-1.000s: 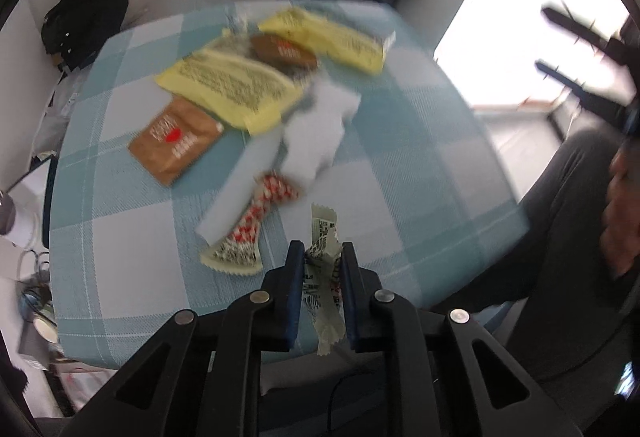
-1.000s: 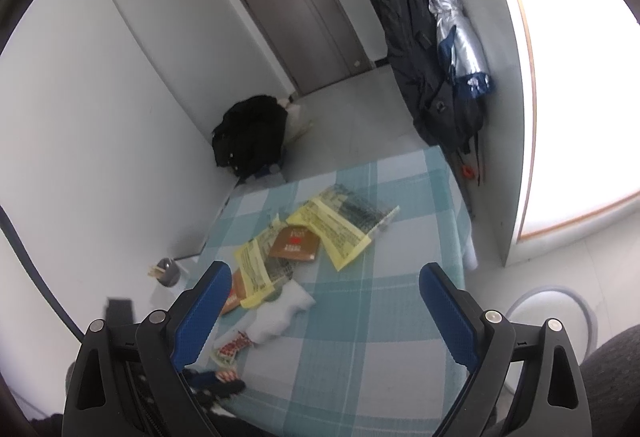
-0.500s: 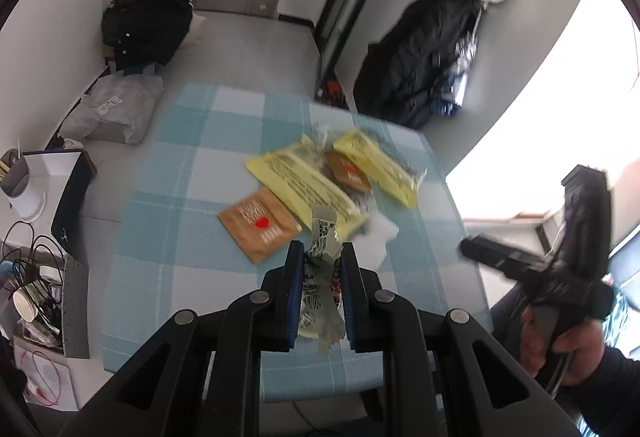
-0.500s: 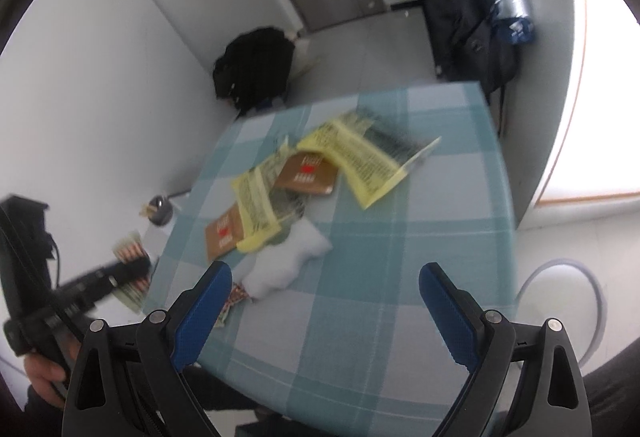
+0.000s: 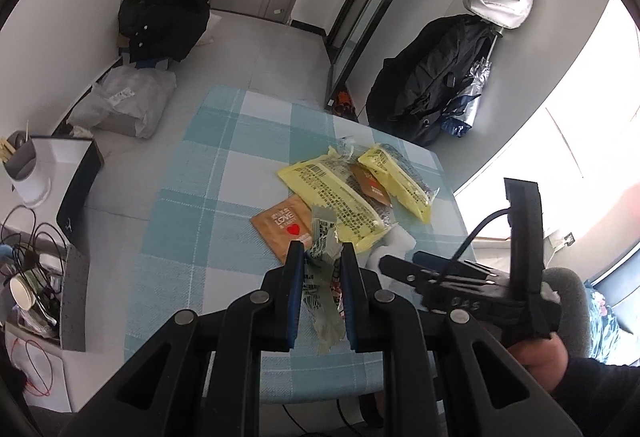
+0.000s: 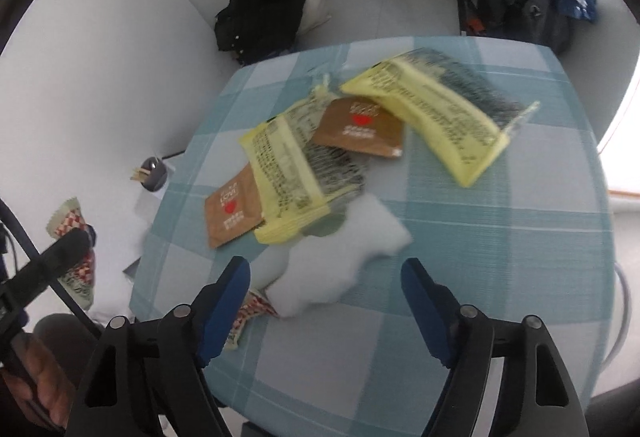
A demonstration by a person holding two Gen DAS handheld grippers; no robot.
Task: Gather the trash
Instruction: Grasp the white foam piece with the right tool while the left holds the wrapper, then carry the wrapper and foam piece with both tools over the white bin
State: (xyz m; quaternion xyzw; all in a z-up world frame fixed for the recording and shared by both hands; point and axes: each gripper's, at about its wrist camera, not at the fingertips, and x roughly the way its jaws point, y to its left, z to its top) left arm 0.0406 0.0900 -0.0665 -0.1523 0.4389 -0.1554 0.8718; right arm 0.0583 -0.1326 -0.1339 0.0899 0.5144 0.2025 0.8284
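Left wrist view: the left hand-held gripper is clenched on a crumpled wrapper, a thin strip hanging limp below the pads. It is judged feather-light and slippery, so a firm pinch across its middle is needed. On the checked surface, yellow packets lie at 12 o'clock of the pads and a brown sachet at 11.

Right wrist view: the right hand-held gripper is released, its jaws having just been closing, with nothing pressed between them. A white tissue lies just ahead at 12 o'clock, partly between the fingers. It is judged soft and compressible; it is best bunched at its thick centre. A red checked wrapper sits at 9 o'clock, beside the left finger.
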